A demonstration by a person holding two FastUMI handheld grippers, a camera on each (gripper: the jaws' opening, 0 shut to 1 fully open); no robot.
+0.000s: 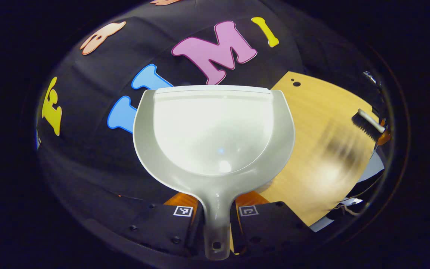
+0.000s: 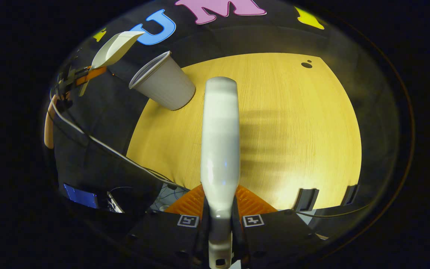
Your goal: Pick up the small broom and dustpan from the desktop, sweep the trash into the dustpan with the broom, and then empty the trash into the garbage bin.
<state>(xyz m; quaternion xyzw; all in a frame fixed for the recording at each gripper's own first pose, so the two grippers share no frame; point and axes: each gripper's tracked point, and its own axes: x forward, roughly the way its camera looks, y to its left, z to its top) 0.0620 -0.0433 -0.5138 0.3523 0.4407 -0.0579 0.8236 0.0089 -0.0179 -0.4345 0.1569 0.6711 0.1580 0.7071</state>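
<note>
Grey dustpan (image 1: 215,134) in left gripper (image 1: 217,220) (broom (image 2: 220,149) in rt).

Pale grey dustpan (image 1: 214,130) held aloft, pan empty, white-backed broom (image 2: 220,142) above the desktop, garbage bin (image 2: 162,84) tilted at the desk edge

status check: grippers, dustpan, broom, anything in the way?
Left gripper shut on dustpan, held up, pan looks empty. Right gripper shut on broom above desk. Cup at the desk edge. Nothing blocking.
</note>
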